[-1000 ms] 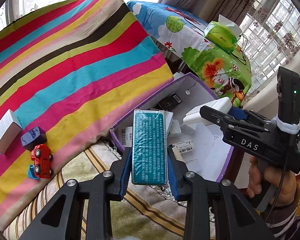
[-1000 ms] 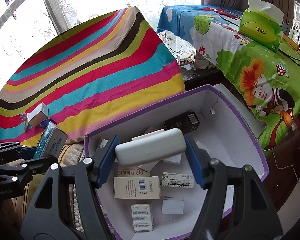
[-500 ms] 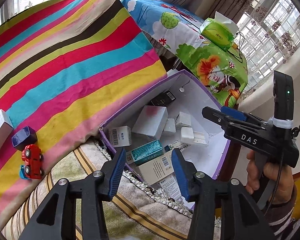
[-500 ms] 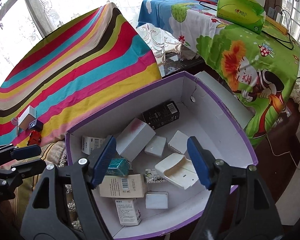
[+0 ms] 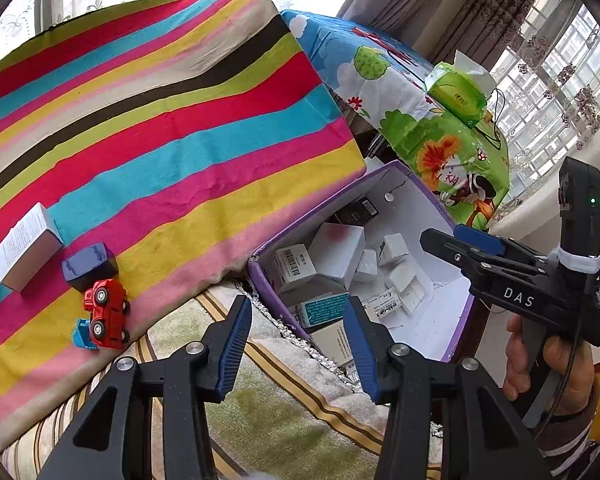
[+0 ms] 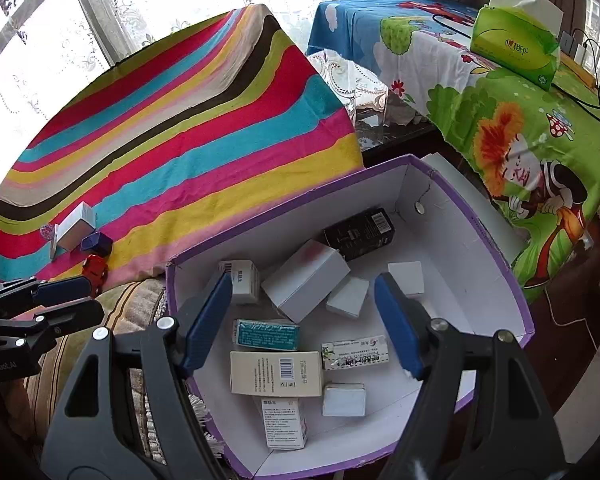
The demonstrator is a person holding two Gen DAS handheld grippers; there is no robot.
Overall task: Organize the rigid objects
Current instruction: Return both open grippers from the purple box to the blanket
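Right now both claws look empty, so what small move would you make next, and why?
Probably swing the left gripper toward the red toy car on the striped cloth. Both grippers are open and hold nothing, the purple box already holds many small cartons, and the car, a dark blue box and a white carton lie outside it.

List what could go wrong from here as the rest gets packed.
1. The purple box already holds a loose jumble; dropping more in may knock the tilted white carton.
2. The red toy car lies on its side at the striped cloth's edge and could slip off when grabbed.
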